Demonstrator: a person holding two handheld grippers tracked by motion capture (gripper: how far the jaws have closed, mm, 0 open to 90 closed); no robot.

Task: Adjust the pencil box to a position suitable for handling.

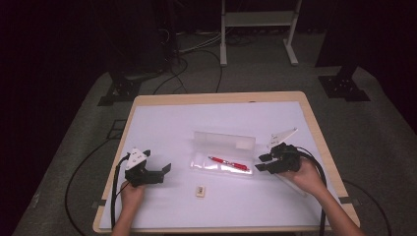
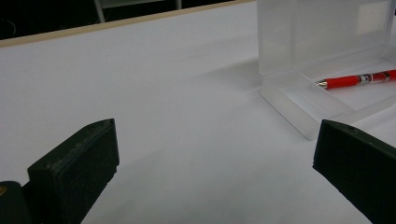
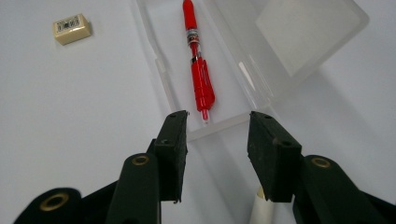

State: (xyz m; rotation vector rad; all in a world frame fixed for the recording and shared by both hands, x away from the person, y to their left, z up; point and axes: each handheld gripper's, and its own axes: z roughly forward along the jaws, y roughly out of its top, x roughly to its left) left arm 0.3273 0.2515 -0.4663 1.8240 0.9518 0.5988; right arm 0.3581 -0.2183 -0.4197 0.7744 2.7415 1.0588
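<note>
High view: one clear plastic case (image 1: 222, 155) lies open at the middle of the white tabletop (image 1: 162, 123), its lid standing up along the 12 o'clock side. One red pen (image 1: 229, 163) lies inside the tray. One small cream eraser (image 1: 200, 191) sits on the tabletop at 7 o'clock from the case, apart from it. The left gripper (image 1: 164, 169) rests at 9 o'clock of the case, well apart, jaws spread with nothing between them. The right gripper (image 1: 261, 162) sits just beside the case's 3 o'clock end, jaws parted and empty.

Left gripper view: two black jaws stand wide apart over bare tabletop; the case with its upright lid and the pen (image 2: 357, 79) lie at 2 o'clock, nothing in the way.

Right gripper view: the jaws stand half open around no object, just short of the tray's near end wall; the pen (image 3: 198, 70) runs toward 12 o'clock inside the case (image 3: 299, 32), and the eraser (image 3: 72, 28) lies at 10 o'clock.
</note>
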